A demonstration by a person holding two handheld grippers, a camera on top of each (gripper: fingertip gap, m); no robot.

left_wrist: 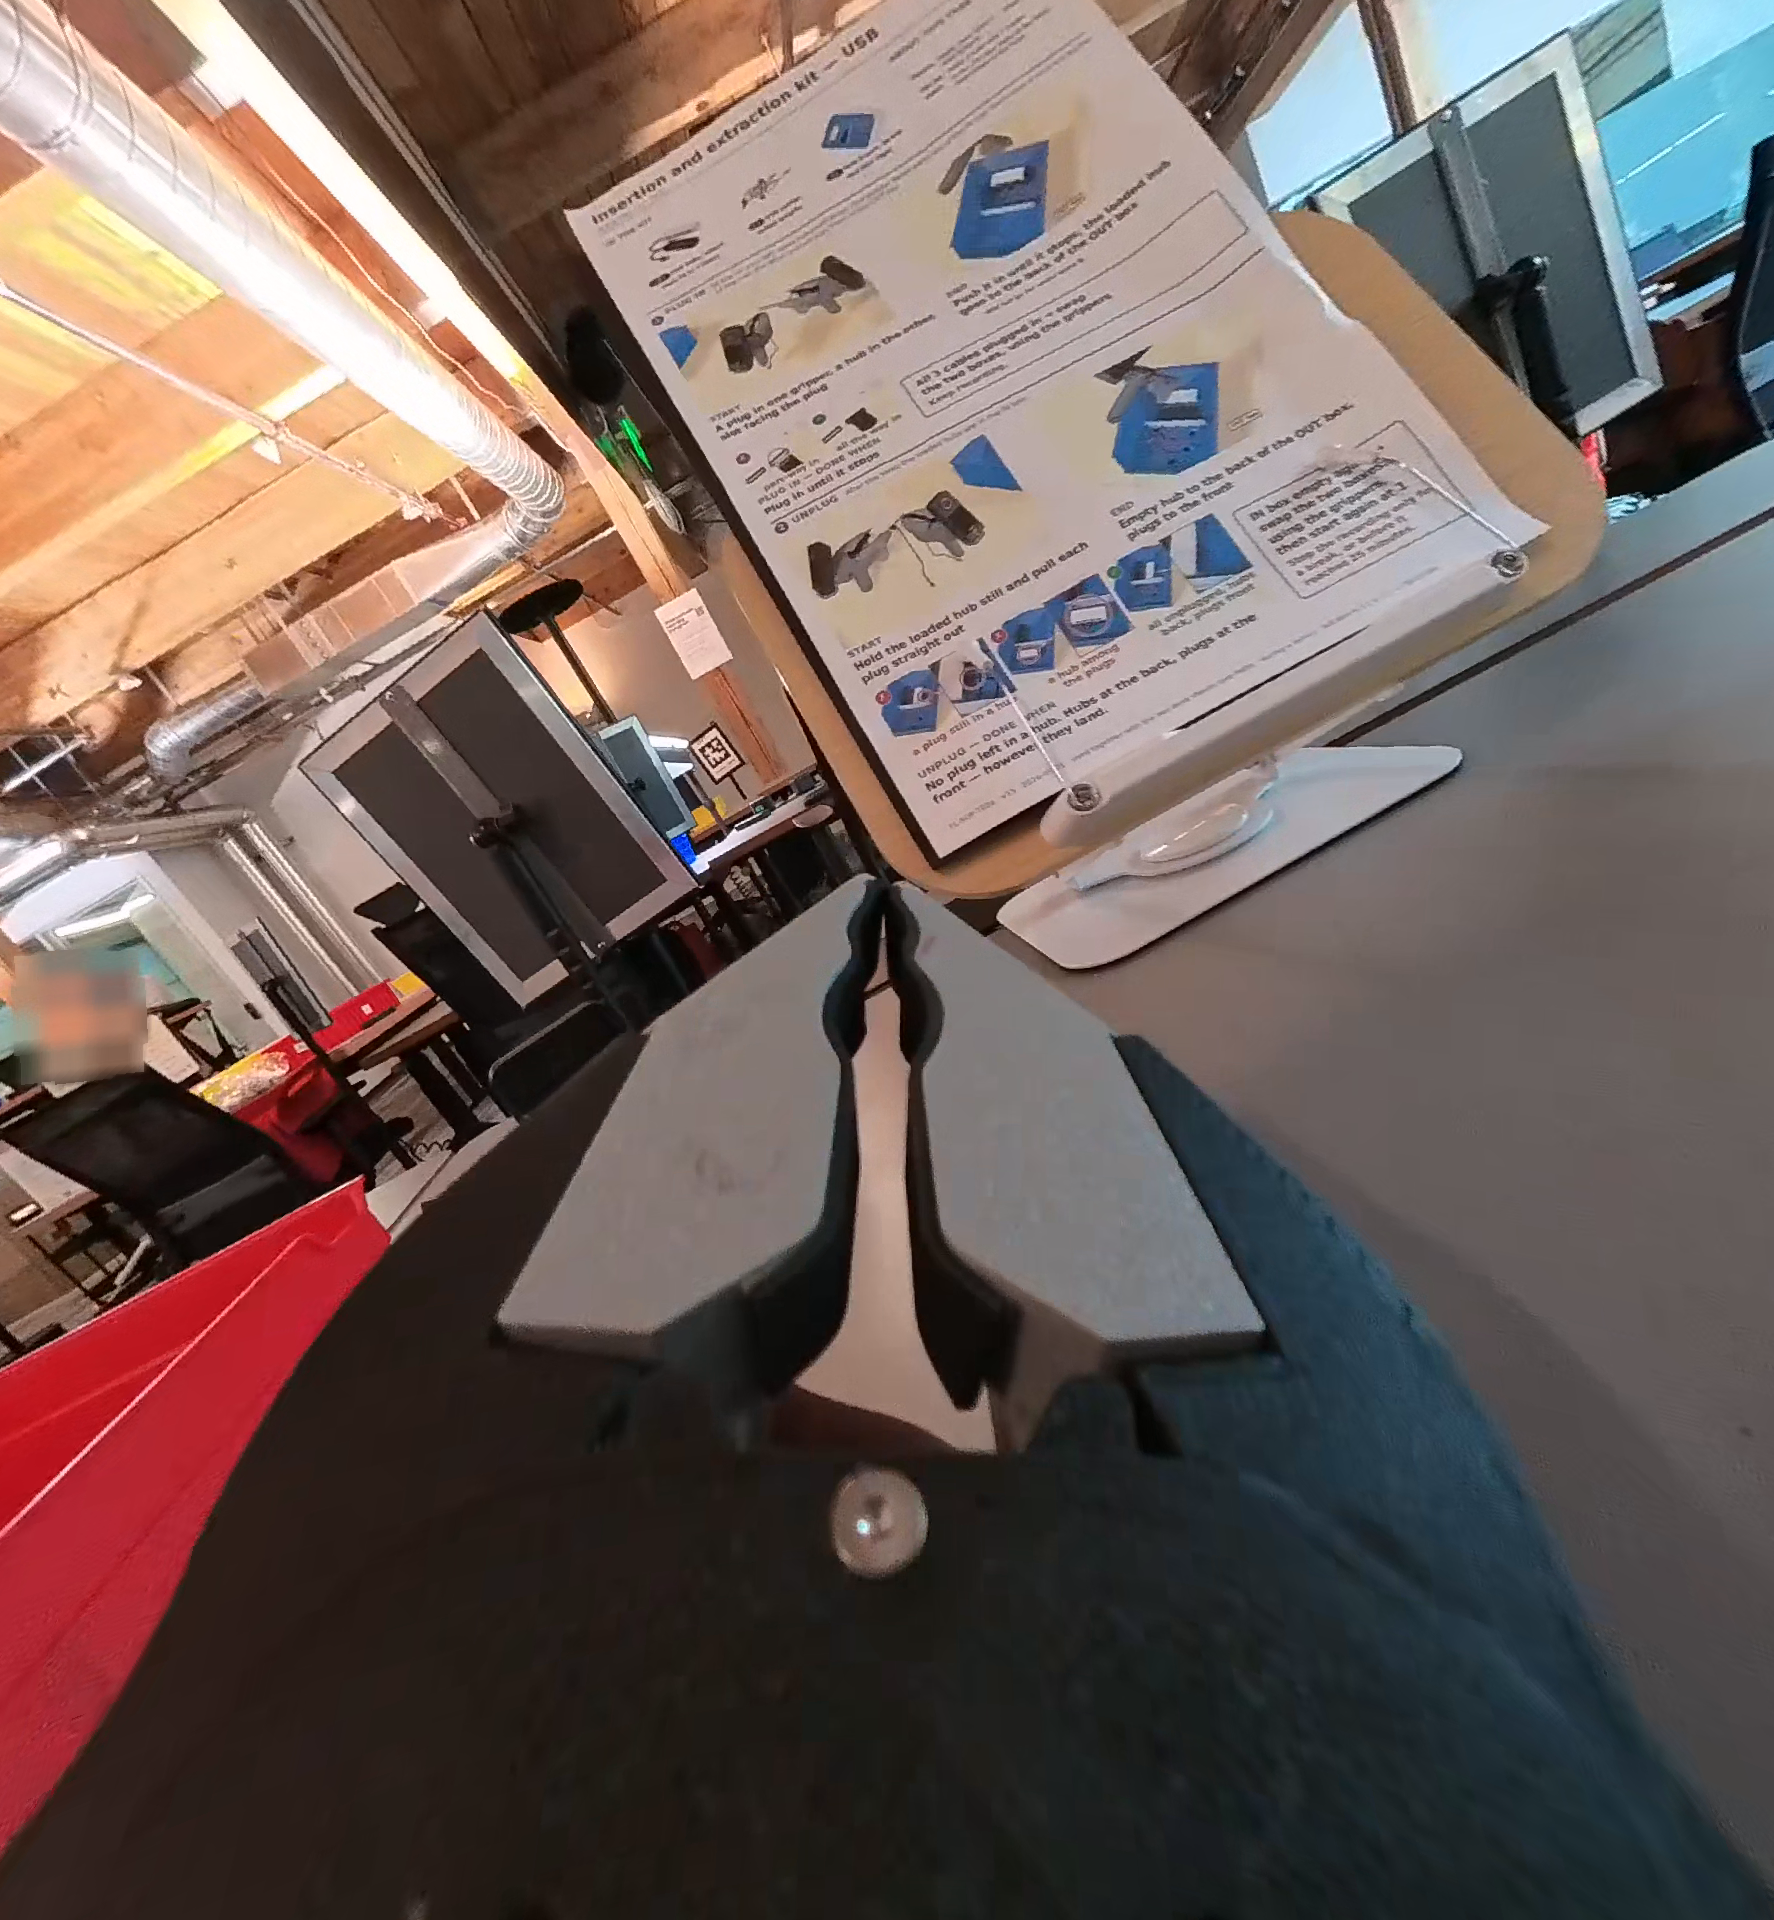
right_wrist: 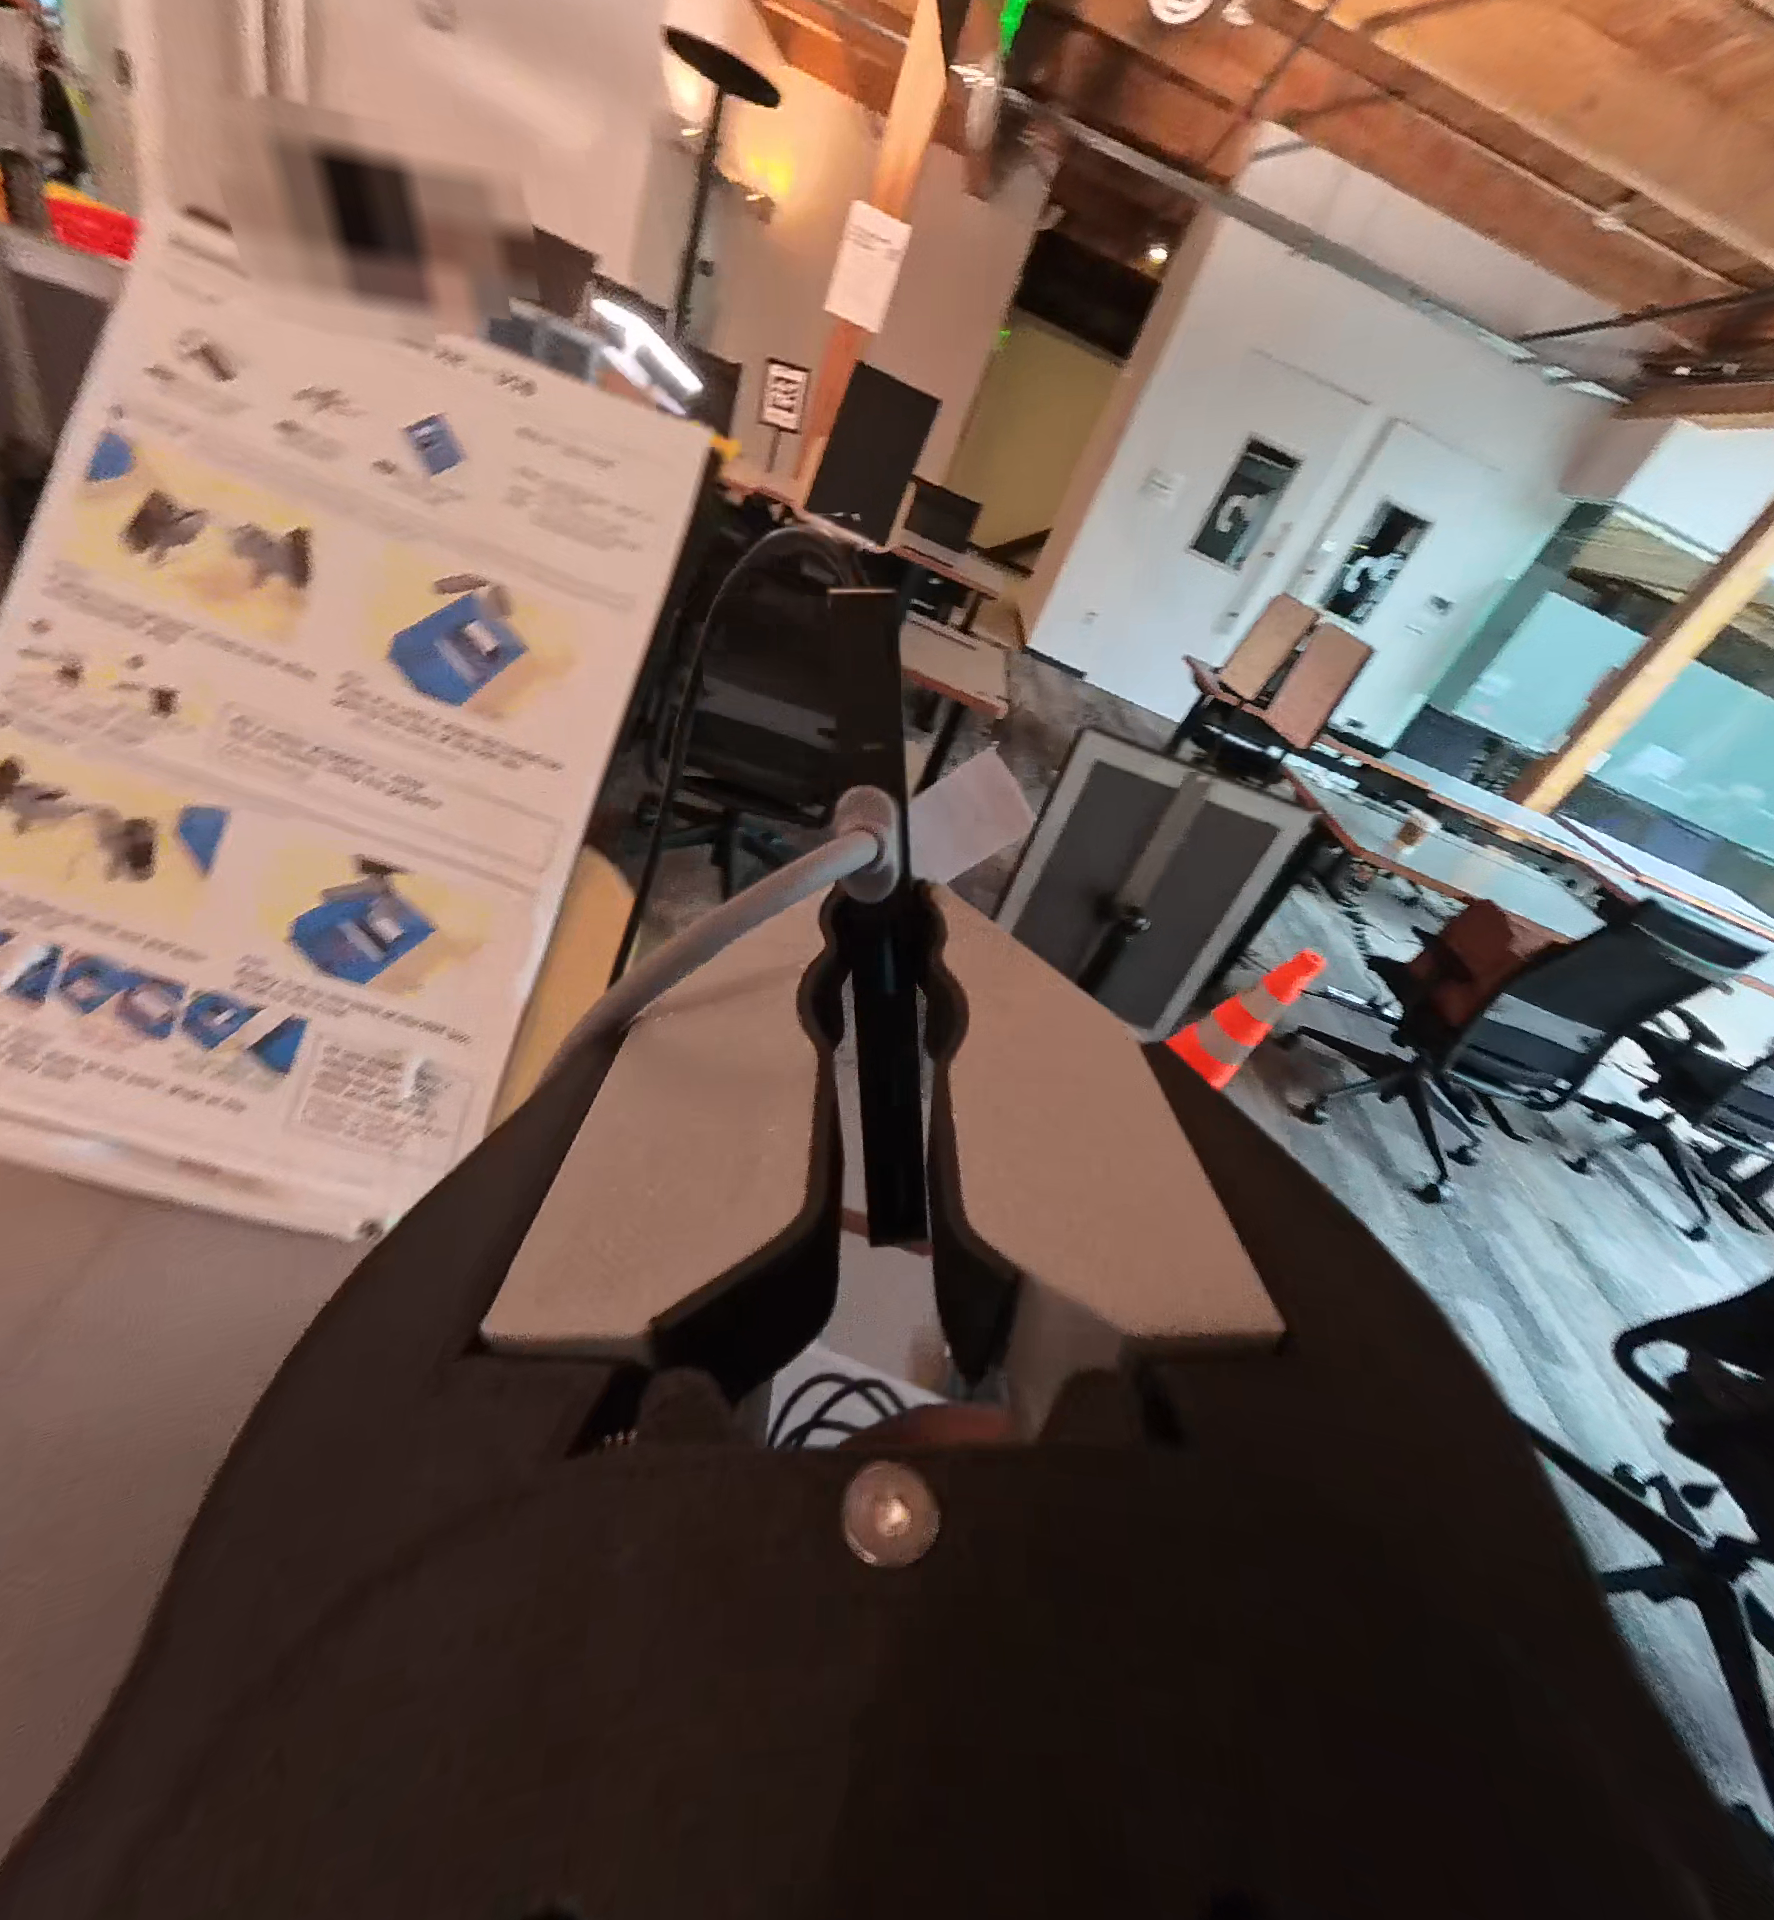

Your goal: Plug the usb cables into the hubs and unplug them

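My right gripper (right_wrist: 883, 920) is shut on a slim black USB hub (right_wrist: 867, 707) that stands upright between its jaws and sticks out past the tips. A grey cable (right_wrist: 727, 925) is plugged into the hub's side just above the fingertips and curves down to the left. A thin black cable (right_wrist: 701, 623) arcs from the hub's top end down to the left. My left gripper (left_wrist: 878, 920) is shut, with a thin black cable (left_wrist: 847, 805) pinched at its tips and running up and away. No plug shows in the left wrist view.
An instruction sheet (left_wrist: 976, 416) on a white stand sits on the grey table (left_wrist: 1485, 935); it also shows blurred in the right wrist view (right_wrist: 270, 727). A red bin (left_wrist: 83, 1455) is at lower left. Office chairs and an orange cone (right_wrist: 1247, 1013) stand on the floor to the right.
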